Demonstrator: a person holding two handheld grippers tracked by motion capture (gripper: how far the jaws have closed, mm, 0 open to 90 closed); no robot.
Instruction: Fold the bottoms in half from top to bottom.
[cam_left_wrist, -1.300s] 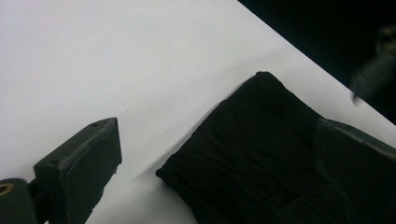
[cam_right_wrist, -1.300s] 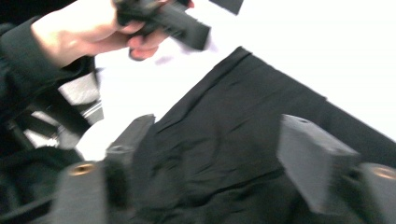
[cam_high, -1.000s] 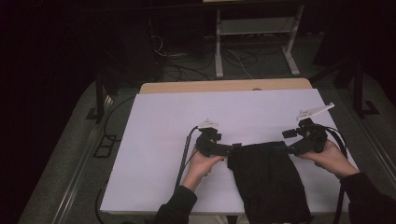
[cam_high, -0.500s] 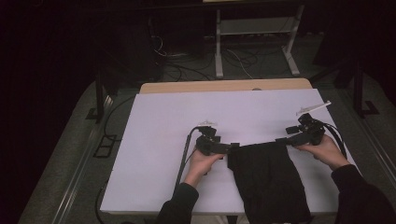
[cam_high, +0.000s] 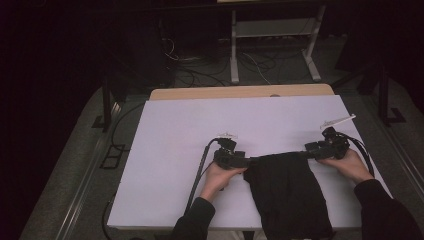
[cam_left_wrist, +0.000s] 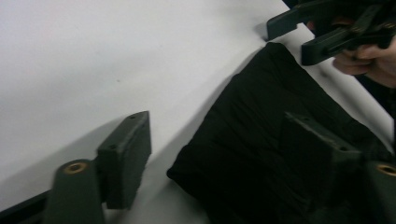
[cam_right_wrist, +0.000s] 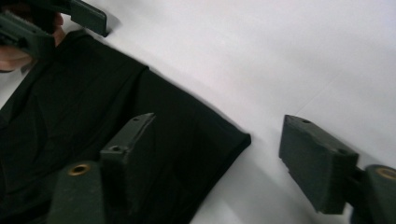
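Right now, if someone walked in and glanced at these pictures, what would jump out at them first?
The black cloth stands out most, lying dark on the white table at its near right and reaching to the near edge. The left gripper and right gripper sit at its two far corners, jaws just closing; each straddles a corner with the pads not yet pressing on it. Behind the table the room is dark, with cables on the floor.

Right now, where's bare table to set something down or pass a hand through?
Free: the white table left of the left gripper, out to its left edge, and the broad strip between both grippers and the wooden far edge. Crowded: the near right, where the black cloth lies with the right gripper and left gripper at its far corners, jaws just closing.
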